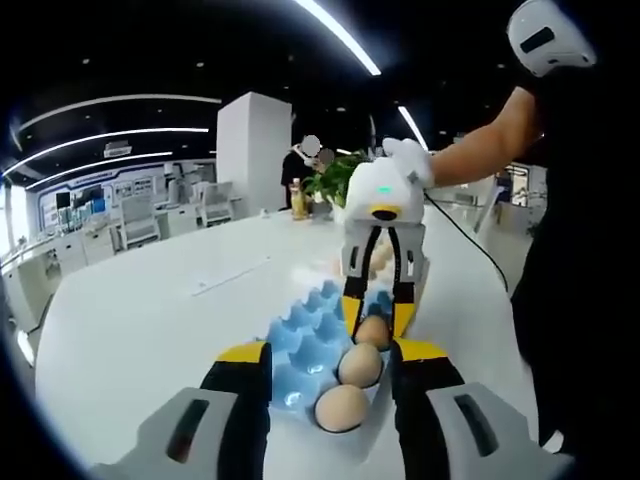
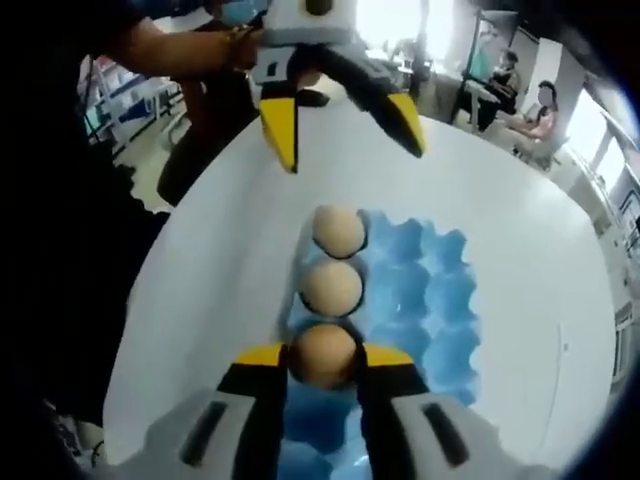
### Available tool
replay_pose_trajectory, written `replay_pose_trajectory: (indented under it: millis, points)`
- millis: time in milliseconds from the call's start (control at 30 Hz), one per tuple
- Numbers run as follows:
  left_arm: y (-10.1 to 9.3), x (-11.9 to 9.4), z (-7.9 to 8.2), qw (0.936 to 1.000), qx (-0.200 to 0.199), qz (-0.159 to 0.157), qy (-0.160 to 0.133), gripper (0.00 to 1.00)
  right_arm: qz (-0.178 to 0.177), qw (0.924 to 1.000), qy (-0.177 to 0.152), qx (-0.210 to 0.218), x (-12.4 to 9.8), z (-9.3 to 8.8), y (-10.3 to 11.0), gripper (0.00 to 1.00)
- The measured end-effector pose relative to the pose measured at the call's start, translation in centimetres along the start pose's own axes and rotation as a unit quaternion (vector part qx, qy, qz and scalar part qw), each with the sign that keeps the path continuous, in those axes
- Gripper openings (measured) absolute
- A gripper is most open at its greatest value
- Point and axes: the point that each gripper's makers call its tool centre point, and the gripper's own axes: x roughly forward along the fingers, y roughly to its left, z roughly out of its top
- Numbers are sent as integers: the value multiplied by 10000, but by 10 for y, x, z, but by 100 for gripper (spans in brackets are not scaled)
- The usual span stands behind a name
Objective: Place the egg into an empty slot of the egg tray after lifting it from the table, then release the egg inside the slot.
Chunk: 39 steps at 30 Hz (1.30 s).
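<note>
Blue egg tray [image 2: 425, 290] lies on the white worktop [image 2: 520, 200]. Right gripper [image 2: 322, 357], at six o'clock in its own view, pinches an egg [image 2: 322, 355] over the tray's edge column, two eggs [image 2: 332, 288] ahead toward twelve. Left gripper [image 1: 330, 352] hovers, jaws spread.

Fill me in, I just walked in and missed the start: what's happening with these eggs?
A person is loading eggs into a blue egg tray on a white table. The right gripper holds an egg over the tray's edge row, beside two eggs already seated. The left gripper hovers open above the table.
</note>
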Motion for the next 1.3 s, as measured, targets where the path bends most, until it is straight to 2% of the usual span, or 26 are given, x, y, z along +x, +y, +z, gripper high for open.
replay_pose_trajectory:
  millis: [100,200,533,800,1067,1300]
  points:
    - [0,0,1,10000,5,9,-15,48,-107,9999,-96,-17,-3,-1,-3,34]
    - [-1,0,1,10000,17,-9,0,48,-120,9997,-154,132,-6,-3,-2,33]
    - [-3,2,2,10000,21,-15,-21,47,-280,9991,-187,249,-20,-15,3,31]
    - [-2,2,3,10000,31,-1,-45,48,-506,9971,-324,472,-40,-27,5,31]
    - [-3,2,2,10000,11,-29,-21,46,-742,9910,-285,1073,-62,-70,18,31]
    - [-3,4,3,10000,26,-61,-16,46,-923,9863,-273,1341,-73,-89,20,30]
